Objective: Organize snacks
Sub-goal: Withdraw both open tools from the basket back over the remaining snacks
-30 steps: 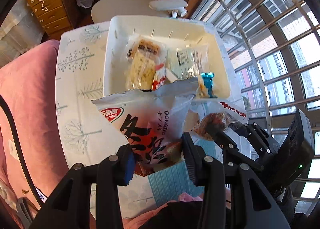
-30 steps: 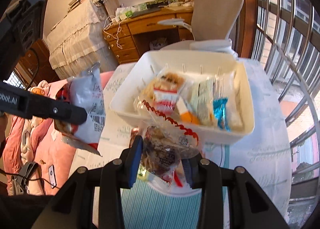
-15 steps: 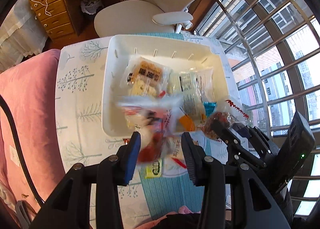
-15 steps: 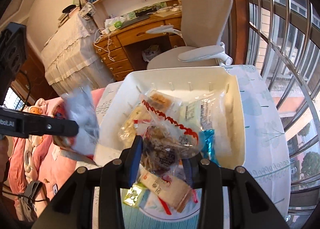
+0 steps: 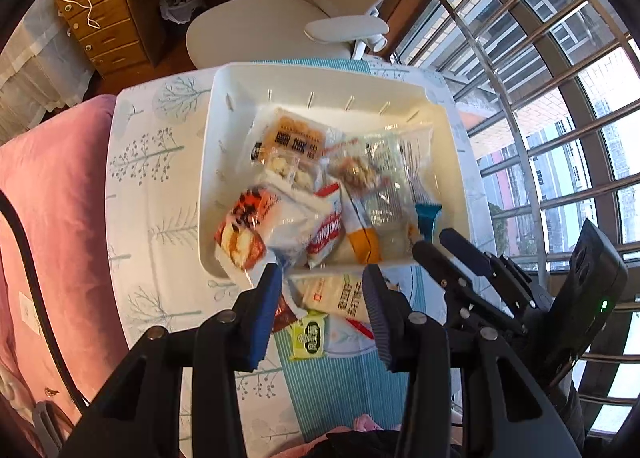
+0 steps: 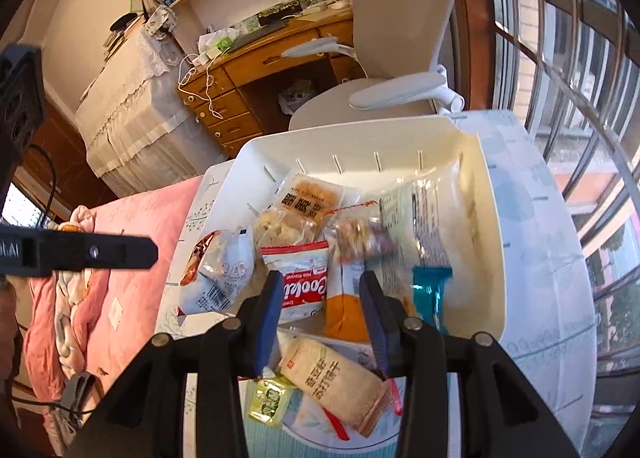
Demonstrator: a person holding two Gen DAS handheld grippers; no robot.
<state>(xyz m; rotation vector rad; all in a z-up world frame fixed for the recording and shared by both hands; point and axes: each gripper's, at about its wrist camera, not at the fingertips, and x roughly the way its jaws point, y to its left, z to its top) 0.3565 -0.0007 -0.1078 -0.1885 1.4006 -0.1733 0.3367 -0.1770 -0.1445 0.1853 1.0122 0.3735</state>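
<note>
both packets that we carried a second ago have left our grips. the white and orange-red printed snack bag (image 5: 256,230) now lies at the near left corner of the white plastic rectangular bin (image 5: 320,78), and the clear bag of brown pieces with the red zigzag seal (image 6: 360,234), blurred as if not yet settled, rests on the pile inside. our left gripper (image 5: 320,298) hangs just before the bin's near wall with its jaws parted and nothing between them; our right gripper (image 6: 318,298) is likewise empty, jaws set apart, above the red and white cookie packet (image 6: 304,282).

so two more snacks are filed, and we judge the job unfinished: a cream cracker packet (image 6: 340,382) and a small yellow-green sachet (image 6: 270,398) lie outside the bin on the tree-print tablecloth (image 5: 152,186).

a dark red wrapper (image 5: 285,312) is half hidden behind our left finger, so we cannot name it. the lower layers of the pile are covered.
</note>
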